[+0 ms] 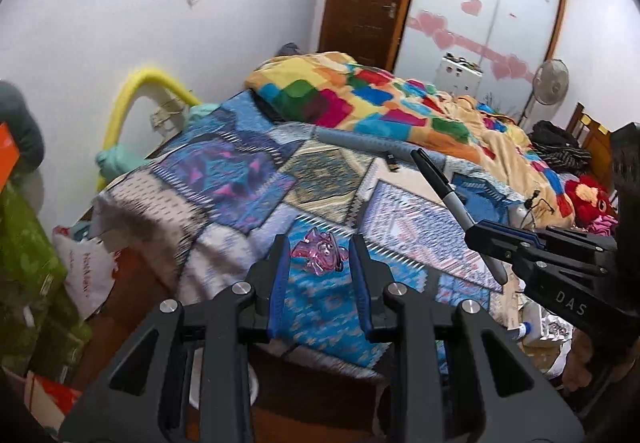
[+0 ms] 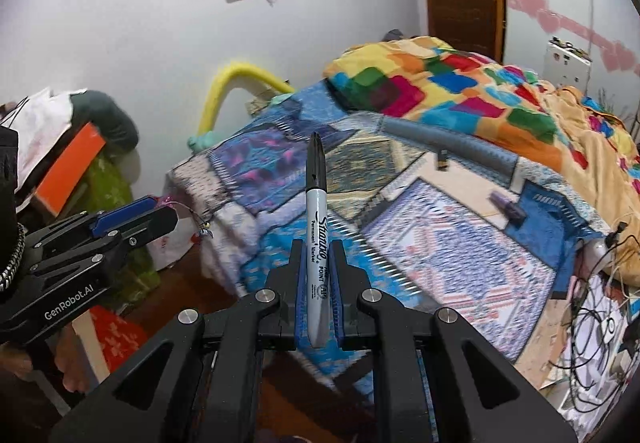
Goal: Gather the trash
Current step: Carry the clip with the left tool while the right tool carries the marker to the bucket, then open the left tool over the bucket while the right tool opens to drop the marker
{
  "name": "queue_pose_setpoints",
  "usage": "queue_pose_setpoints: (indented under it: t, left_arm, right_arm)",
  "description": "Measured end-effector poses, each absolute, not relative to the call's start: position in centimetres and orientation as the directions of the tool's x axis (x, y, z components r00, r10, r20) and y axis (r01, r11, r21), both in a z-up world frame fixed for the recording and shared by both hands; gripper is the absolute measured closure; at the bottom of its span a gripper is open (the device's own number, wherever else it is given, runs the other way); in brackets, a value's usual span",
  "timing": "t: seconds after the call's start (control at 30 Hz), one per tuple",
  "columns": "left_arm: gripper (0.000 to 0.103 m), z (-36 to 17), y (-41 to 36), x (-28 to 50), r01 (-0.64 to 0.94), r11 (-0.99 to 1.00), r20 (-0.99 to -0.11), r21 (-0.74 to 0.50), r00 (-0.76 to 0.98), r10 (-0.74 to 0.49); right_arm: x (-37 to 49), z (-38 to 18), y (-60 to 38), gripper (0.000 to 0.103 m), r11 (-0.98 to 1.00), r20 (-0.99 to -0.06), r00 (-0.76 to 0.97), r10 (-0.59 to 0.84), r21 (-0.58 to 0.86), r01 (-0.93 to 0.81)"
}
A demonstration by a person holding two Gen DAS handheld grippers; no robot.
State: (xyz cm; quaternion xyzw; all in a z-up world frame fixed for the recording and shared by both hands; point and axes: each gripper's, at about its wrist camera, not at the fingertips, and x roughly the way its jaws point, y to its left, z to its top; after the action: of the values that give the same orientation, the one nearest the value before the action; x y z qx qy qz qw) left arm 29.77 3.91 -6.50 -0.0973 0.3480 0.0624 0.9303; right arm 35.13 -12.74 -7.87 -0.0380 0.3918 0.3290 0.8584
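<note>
My right gripper [image 2: 317, 243] is shut on a grey Sharpie marker [image 2: 316, 211] with a black cap, held upright above the bed's near corner. The same marker [image 1: 448, 195] and right gripper [image 1: 486, 237] show at the right of the left wrist view. My left gripper [image 1: 318, 243] is open, its jaws on either side of a crumpled pink-purple plastic wrapper [image 1: 320, 251] that lies on the patterned bedspread [image 1: 224, 179]. In the right wrist view the left gripper [image 2: 160, 217] is at the left.
A colourful quilt [image 1: 380, 103] is heaped further back on the bed. A small dark object [image 2: 442, 159] and a purple item [image 2: 508, 205] lie on the spread. Cables [image 2: 592, 307] are at the right edge. Boxes and bags [image 1: 36, 263] crowd the floor at left.
</note>
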Motion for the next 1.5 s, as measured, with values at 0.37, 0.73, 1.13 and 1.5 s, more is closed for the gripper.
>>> queue_pose_setpoints:
  t: [0.37, 0.73, 1.13, 1.5]
  left_arm:
    - [0.074, -9.4, 10.6, 22.9, -0.296, 0.947, -0.713, -0.126, 0.690, 0.121]
    - [0.074, -16.3, 15.3, 18.9, -0.383, 0.915, -0.814, -0.130, 0.568, 0.122]
    - [0.074, -25.4, 19.5, 17.8, -0.473, 0.868, -0.914, -0.154, 0.402, 0.057]
    - [0.074, -28.8, 21.1, 21.4, -0.463, 0.869, -0.943, -0.178, 0.332, -0.017]
  right_arm:
    - [29.8, -10.5, -4.8, 0.093, 0.699, -0.744, 0.354, 0.567, 0.208, -0.684]
    - [26.0, -16.0, 2.0, 0.093, 0.630, -0.834, 0.203, 0.513, 0.205, -0.749]
    - [25.1, -23.8, 7.1, 0.093, 0.587, -0.925, 0.033, 0.378, 0.212, -0.781]
    - [27.4, -27.7, 10.7, 0.093, 0.580, -0.947, -0.068, 0.313, 0.247, -0.776]
